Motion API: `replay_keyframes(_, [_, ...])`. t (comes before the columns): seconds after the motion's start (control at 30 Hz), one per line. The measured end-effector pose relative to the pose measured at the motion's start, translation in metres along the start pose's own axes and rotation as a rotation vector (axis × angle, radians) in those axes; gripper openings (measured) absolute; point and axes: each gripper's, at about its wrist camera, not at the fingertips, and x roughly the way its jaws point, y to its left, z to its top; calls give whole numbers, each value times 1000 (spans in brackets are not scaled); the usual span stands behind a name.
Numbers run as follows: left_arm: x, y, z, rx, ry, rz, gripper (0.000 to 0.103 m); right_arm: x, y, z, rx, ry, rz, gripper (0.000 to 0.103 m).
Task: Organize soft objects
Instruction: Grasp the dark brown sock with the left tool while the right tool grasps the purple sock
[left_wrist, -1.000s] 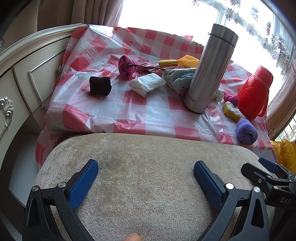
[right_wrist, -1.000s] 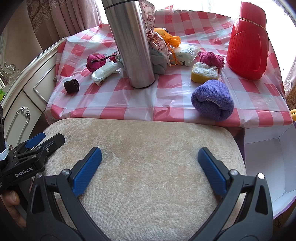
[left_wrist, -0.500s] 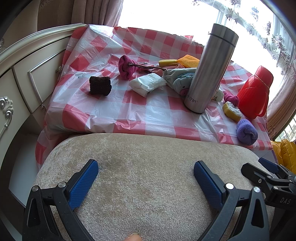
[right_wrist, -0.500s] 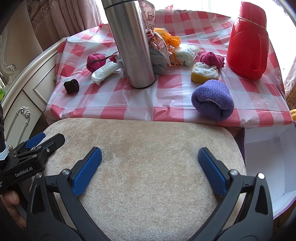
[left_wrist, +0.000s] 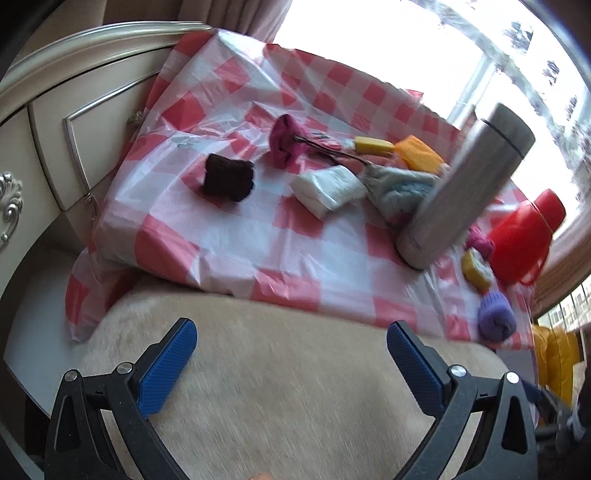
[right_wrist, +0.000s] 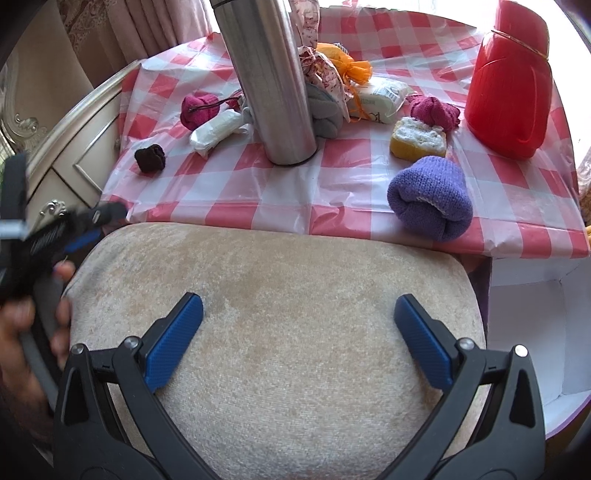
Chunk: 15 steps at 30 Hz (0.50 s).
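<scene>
left claw (left_wrist: 291, 345) wide open, empty | right claw (right_wrist: 298, 321) wide open, empty | left view motion-blurred | flask (right_wrist: 271, 77) top cut off

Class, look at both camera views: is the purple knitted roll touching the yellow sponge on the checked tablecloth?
Apart. The right wrist view shows a strip of tablecloth between the purple knitted roll and the yellow sponge.

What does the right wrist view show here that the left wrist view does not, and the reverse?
Only the right wrist view shows the white box beside the cushion, the person's hand on the left gripper's handle, and the white packet behind the flask. Only the left wrist view shows the long yellow sponge and a yellow cushion at the far right. Both show the steel flask, red jug, purple sock roll, dark brown sock and the checked tablecloth.
</scene>
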Motion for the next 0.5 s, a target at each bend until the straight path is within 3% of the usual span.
replay_keyframes(0.17, [20,17,45,-32,-33,55,102,-7,-12,9,21,-59,-43,103])
replay_keyframes(0.23, [32,24,63,-43,-32,71,97,-6,-19,14,32,-62,-75,103])
replay_keyframes(0.5, [81,35,104,-20,15,148,88,4,-47,38,97,-80,-173,103])
